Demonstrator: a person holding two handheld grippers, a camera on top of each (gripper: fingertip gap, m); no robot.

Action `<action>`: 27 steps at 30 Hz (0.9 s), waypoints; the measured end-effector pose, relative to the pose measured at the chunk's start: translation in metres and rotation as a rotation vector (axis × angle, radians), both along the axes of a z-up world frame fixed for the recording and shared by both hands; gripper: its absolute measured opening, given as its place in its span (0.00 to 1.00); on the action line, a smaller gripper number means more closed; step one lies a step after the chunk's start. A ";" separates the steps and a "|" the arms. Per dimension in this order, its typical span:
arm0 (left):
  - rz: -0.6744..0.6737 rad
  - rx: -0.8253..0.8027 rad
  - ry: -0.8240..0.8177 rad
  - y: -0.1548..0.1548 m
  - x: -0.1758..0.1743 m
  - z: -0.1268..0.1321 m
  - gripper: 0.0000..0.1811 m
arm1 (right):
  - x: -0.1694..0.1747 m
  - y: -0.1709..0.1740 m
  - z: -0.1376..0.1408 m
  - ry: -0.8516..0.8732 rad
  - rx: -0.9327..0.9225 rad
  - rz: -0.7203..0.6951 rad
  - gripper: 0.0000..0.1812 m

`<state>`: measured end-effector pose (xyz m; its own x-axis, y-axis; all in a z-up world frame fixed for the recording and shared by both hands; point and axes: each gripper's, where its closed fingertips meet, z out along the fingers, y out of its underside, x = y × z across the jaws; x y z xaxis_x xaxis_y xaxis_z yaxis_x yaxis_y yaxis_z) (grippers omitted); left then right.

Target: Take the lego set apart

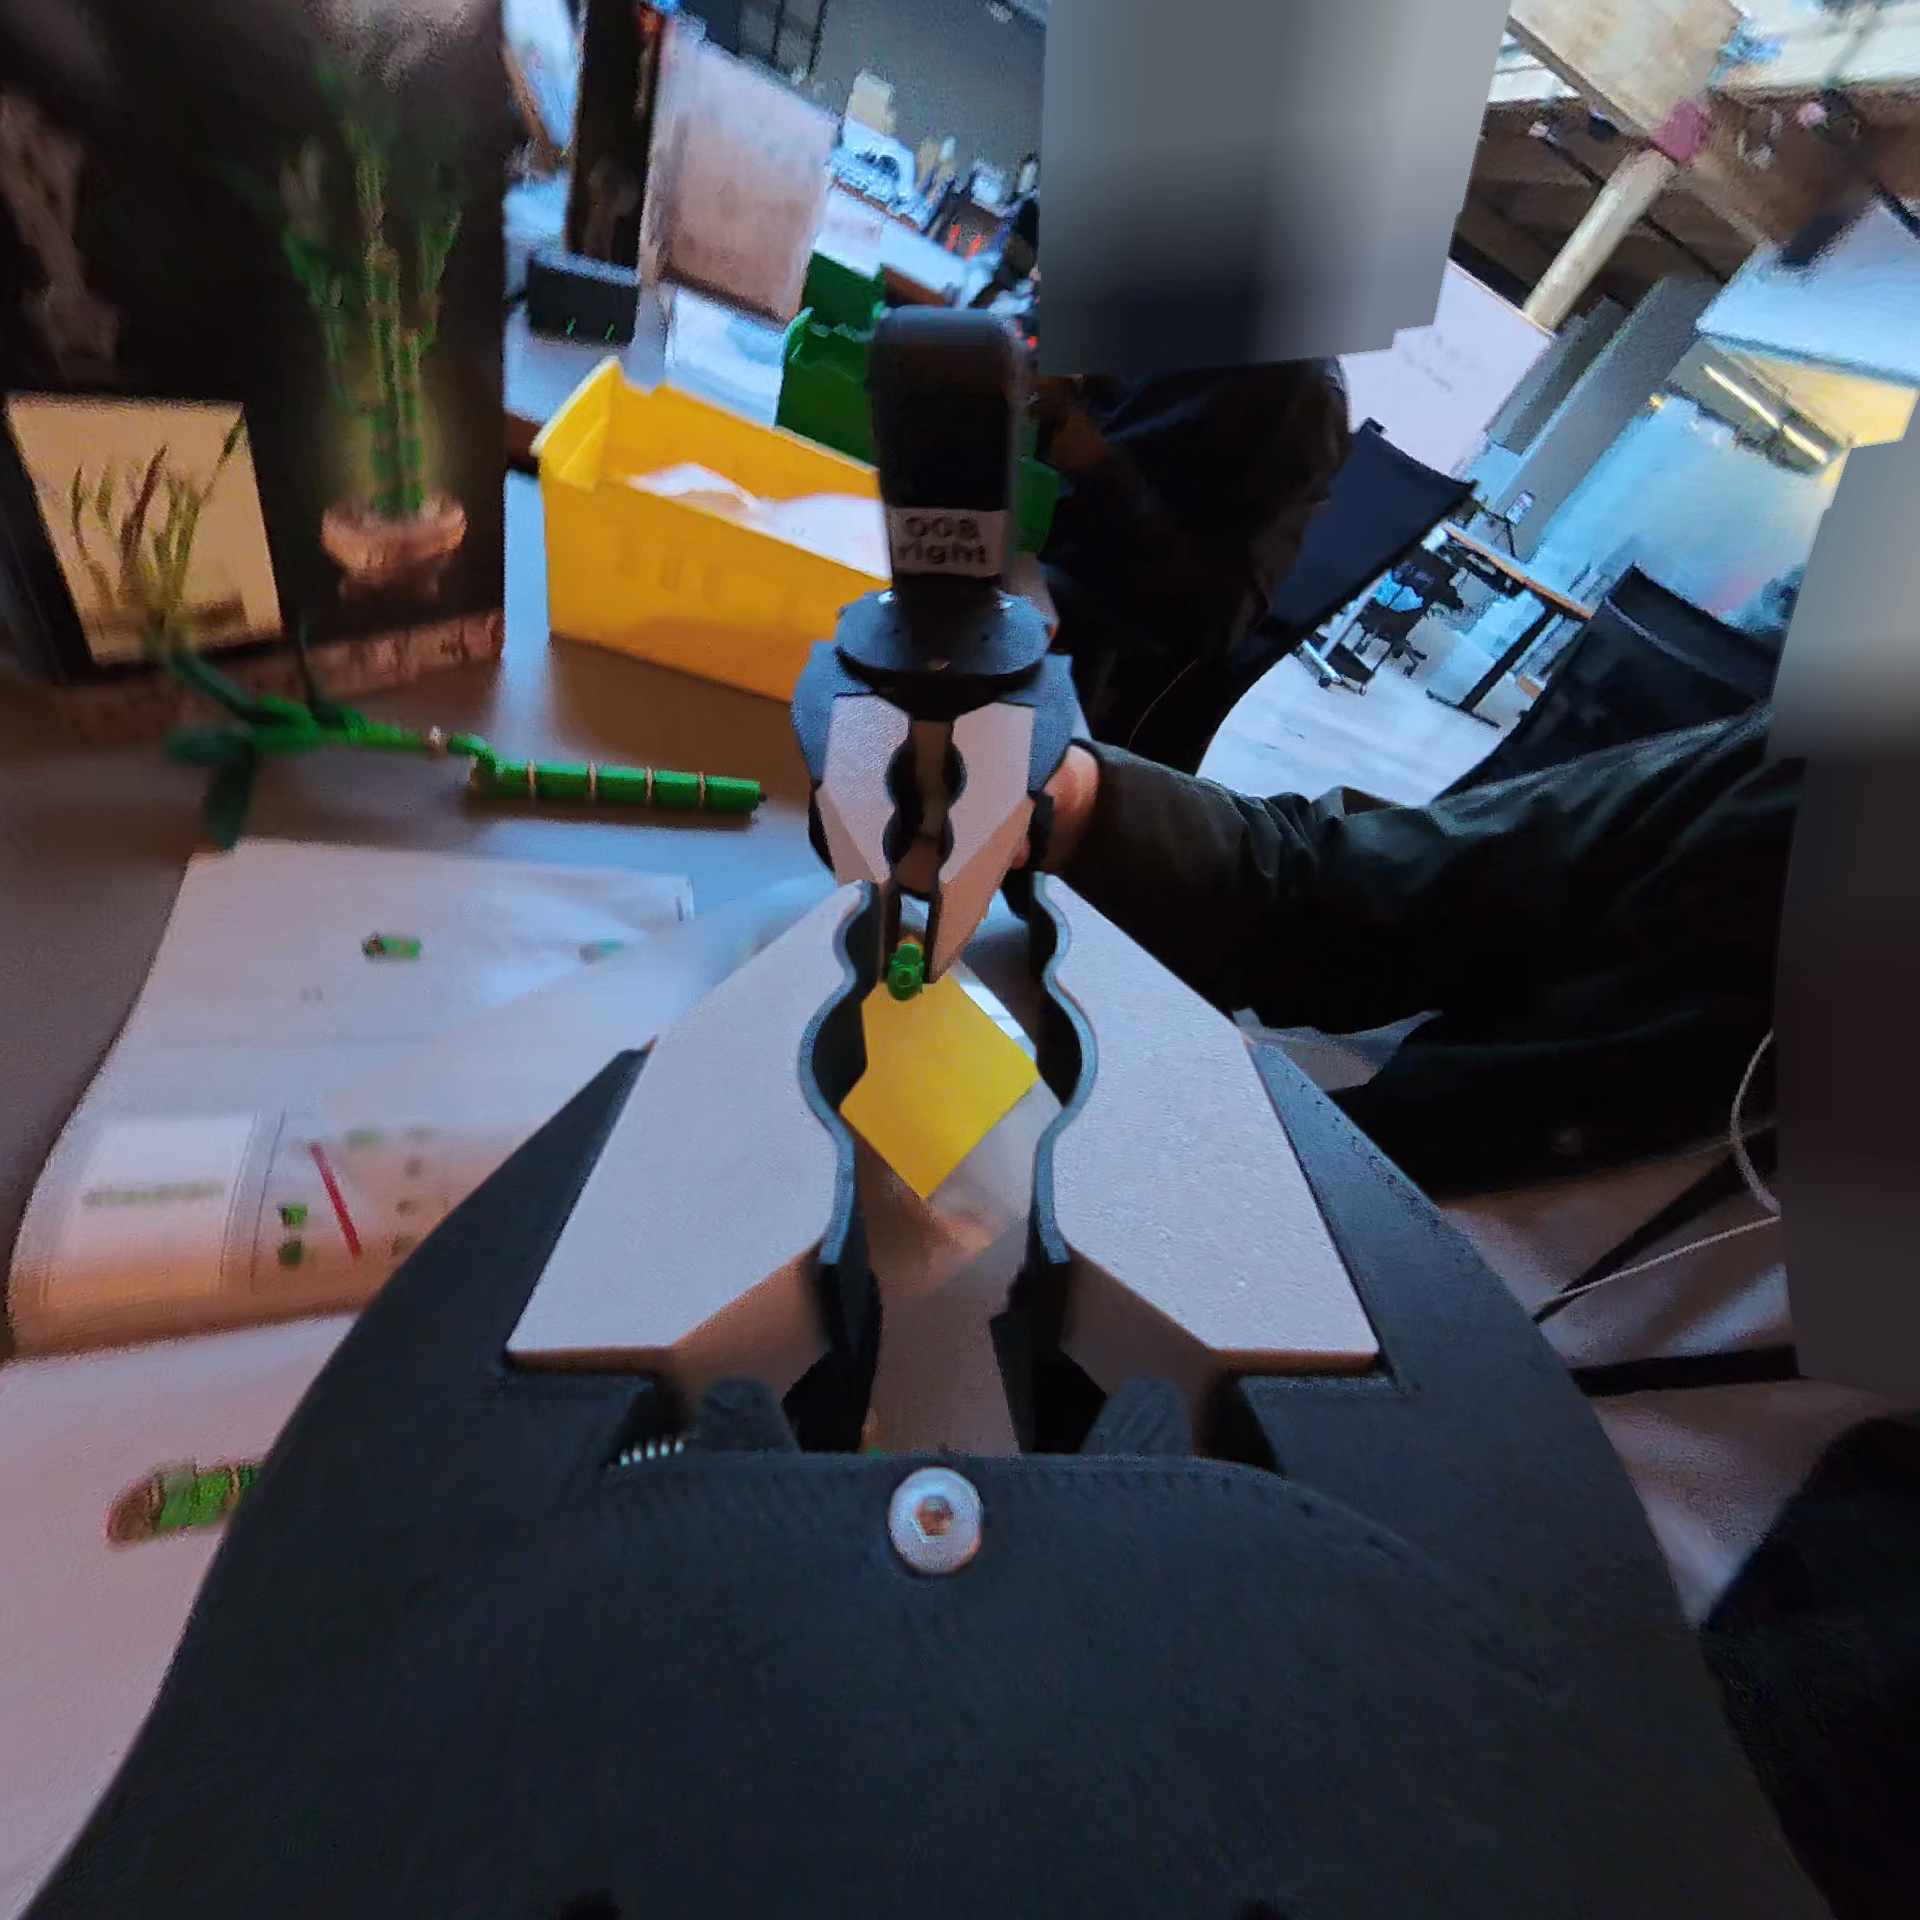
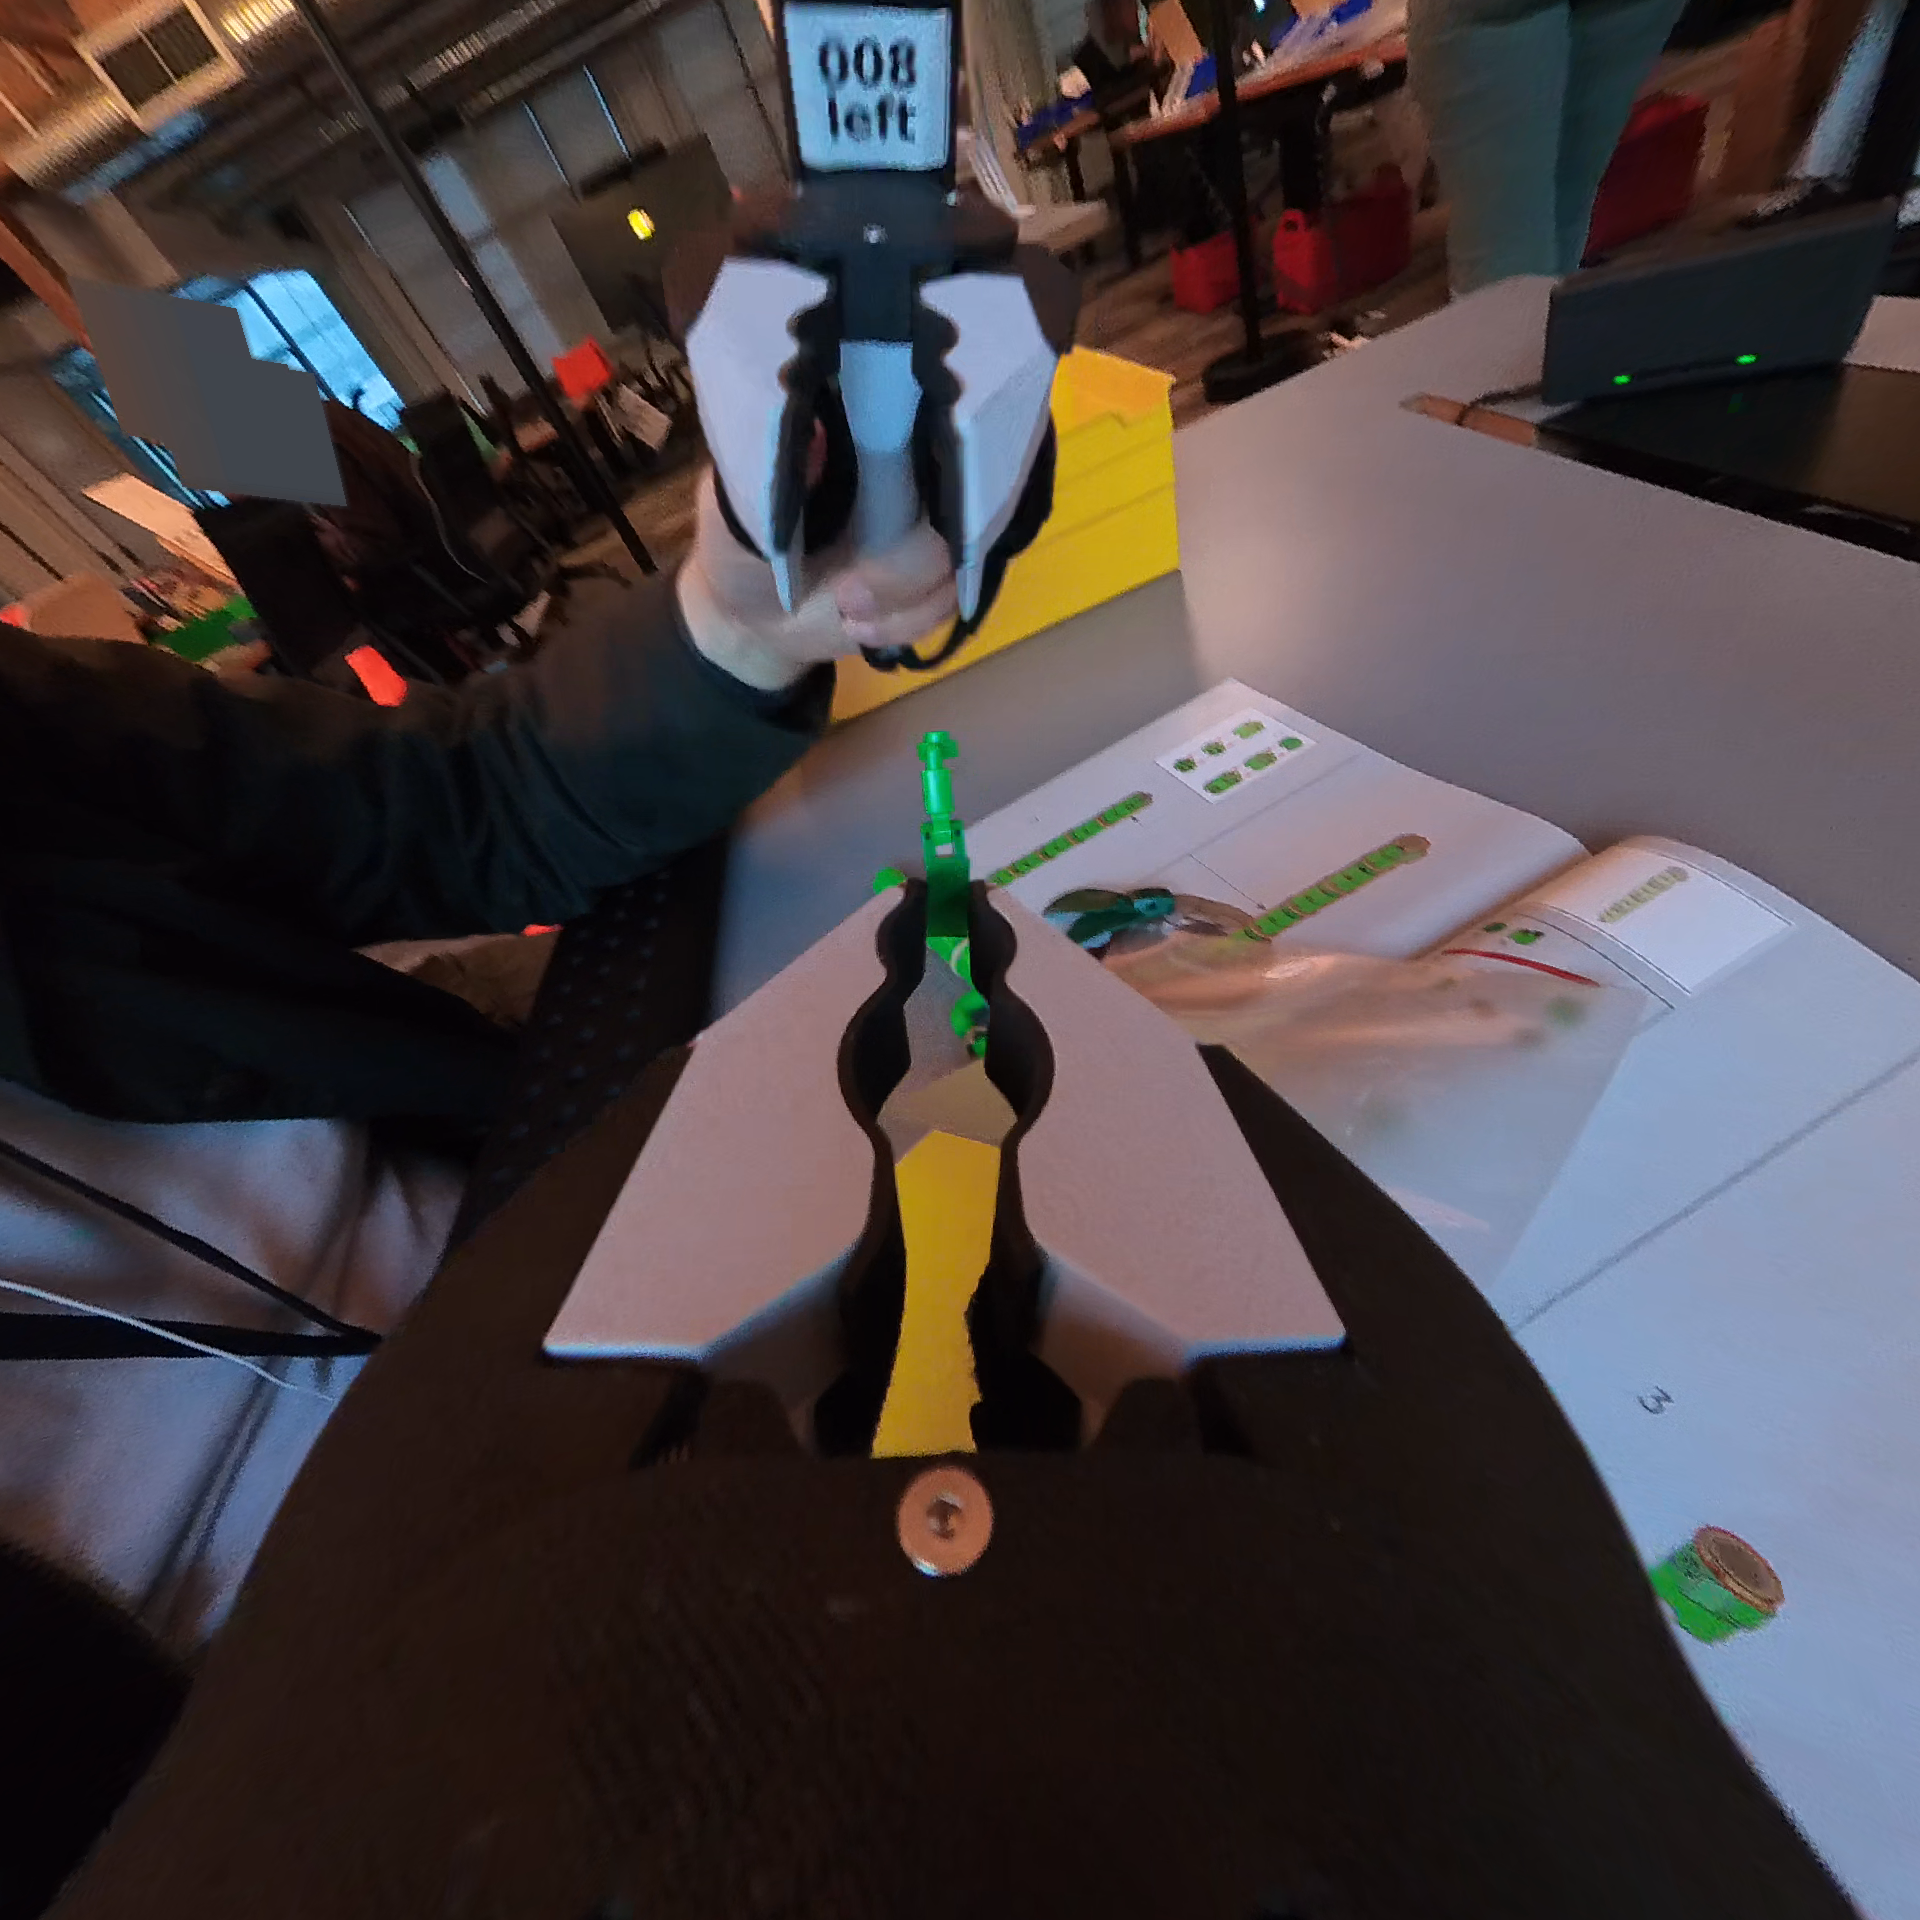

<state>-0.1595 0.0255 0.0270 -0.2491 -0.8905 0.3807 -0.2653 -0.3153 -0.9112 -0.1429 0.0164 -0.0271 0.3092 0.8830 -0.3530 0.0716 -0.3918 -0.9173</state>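
Green stem pieces (image 1: 613,779) of the lego set lie on the table (image 1: 623,696) at the far left, near the open instruction booklet (image 1: 343,997) and a yellow bin (image 1: 686,582). Further right, the left gripper (image 1: 951,925) has its jaws spread with nothing between them. Facing it, the right gripper (image 2: 940,894) has its jaws pressed on a thin green lego piece (image 2: 940,831), which pokes up past the tips. At the right, a small green-and-tan round piece (image 2: 1714,1584) rests on the booklet.

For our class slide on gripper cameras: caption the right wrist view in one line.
Right gripper pinches a thin green lego stem above an open instruction booklet, the open left gripper facing it.
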 end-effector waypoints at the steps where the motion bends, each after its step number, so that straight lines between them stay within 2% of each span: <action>1: -0.007 0.038 -0.033 -0.005 0.001 0.002 0.14 | 0.000 -0.001 0.003 0.020 -0.002 0.006 0.04; 6: 0.072 0.153 -0.018 -0.003 0.006 -0.012 0.16 | -0.001 -0.003 0.008 0.051 0.007 0.019 0.04; 10: 0.054 0.156 0.038 -0.009 0.012 -0.025 0.16 | -0.003 -0.004 0.009 0.042 0.041 0.015 0.03; 14: 0.048 0.202 0.072 -0.014 0.017 -0.036 0.10 | -0.006 -0.005 0.011 0.046 0.057 0.014 0.03; 16: 0.033 0.196 0.068 -0.017 0.017 -0.037 0.04 | -0.006 -0.004 0.010 0.040 0.063 0.004 0.03; 27: 0.029 0.149 0.063 -0.016 0.017 -0.037 0.03 | -0.007 -0.001 0.012 0.053 0.082 -0.018 0.03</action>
